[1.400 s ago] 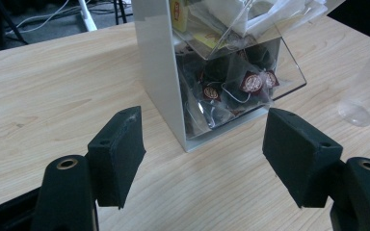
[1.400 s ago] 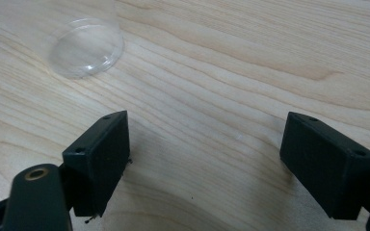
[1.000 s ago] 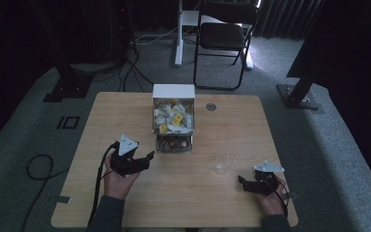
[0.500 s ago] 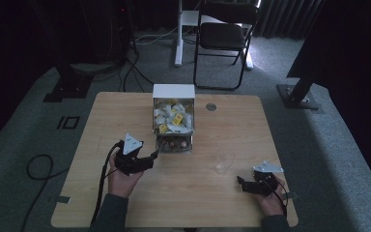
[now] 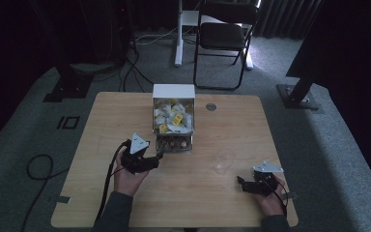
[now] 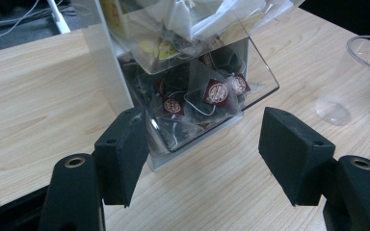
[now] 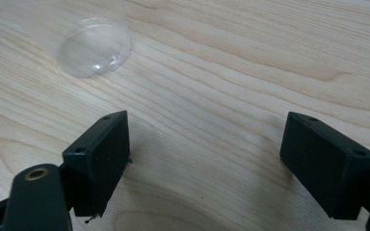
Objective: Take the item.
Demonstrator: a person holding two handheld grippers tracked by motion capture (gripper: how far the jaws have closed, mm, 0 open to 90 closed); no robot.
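The left gripper [image 6: 204, 159], its fingers closing but empty, nears the dispenser's [image 5: 174, 92] tea bags [image 6: 216, 92]. Next: pinch one. The right gripper [image 7: 207, 163] waits wide open near the cup [image 5: 224, 162].

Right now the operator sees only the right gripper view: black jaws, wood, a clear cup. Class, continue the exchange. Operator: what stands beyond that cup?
Observer: A clear dispenser box holding tea bags.
Operator: Where is the left gripper?
Observer: It faces the box's lower tray, jaws open and just closing a little, gripping nothing.
Operator: What lies in that tray?
Observer: Pyramid bags with dark red tags.
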